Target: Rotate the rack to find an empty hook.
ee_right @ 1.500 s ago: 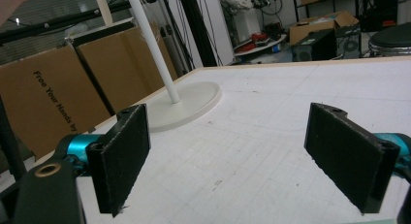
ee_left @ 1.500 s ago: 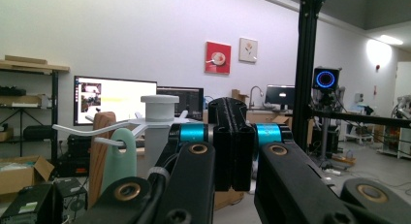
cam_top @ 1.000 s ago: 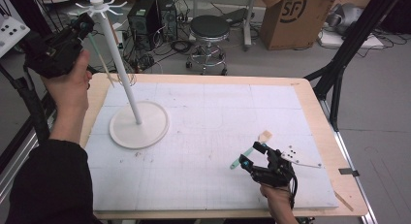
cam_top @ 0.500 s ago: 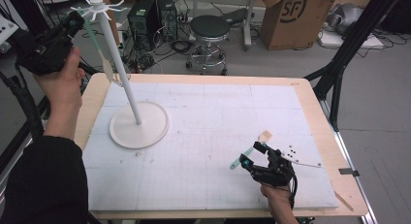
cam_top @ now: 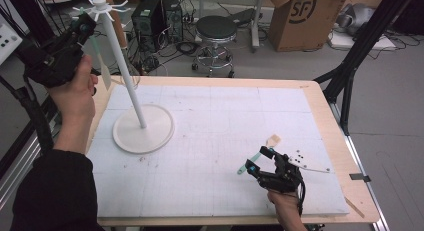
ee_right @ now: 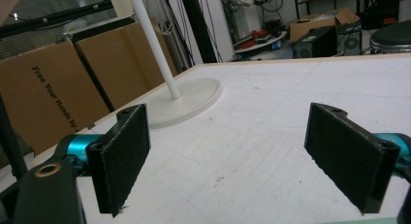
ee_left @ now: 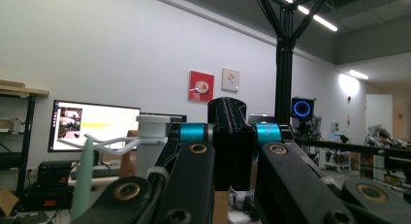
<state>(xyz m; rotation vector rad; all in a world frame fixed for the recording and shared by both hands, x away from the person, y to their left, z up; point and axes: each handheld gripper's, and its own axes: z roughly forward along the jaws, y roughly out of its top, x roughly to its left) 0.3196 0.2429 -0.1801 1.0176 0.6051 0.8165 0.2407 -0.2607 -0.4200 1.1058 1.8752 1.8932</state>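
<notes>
Jaws of my left gripper (cam_top: 82, 25) are pressed together, raised off the table's (cam_top: 225, 116) left edge beside the top of the stand (cam_top: 127, 76). A green-handled spatula (cam_top: 100, 58) hangs close under them, long axis nearly upright, blade down. In the left gripper view its handle stands beside the jaws, not between them, so I cannot tell whether I have hold of it. The hooks (cam_top: 107, 3) lie just right of this gripper and about level with it. I judge the coming move turns on that short sideways gap, and the left hand is much the nearer one. Well apart, at the near right of the table, a second spatula (cam_top: 273, 140) lies flat, its long axis slanting from near-left to far-right. My right gripper (cam_top: 258, 161) rests at its handle end, jaws spread wide, pads bare, gripping nothing.
</notes>
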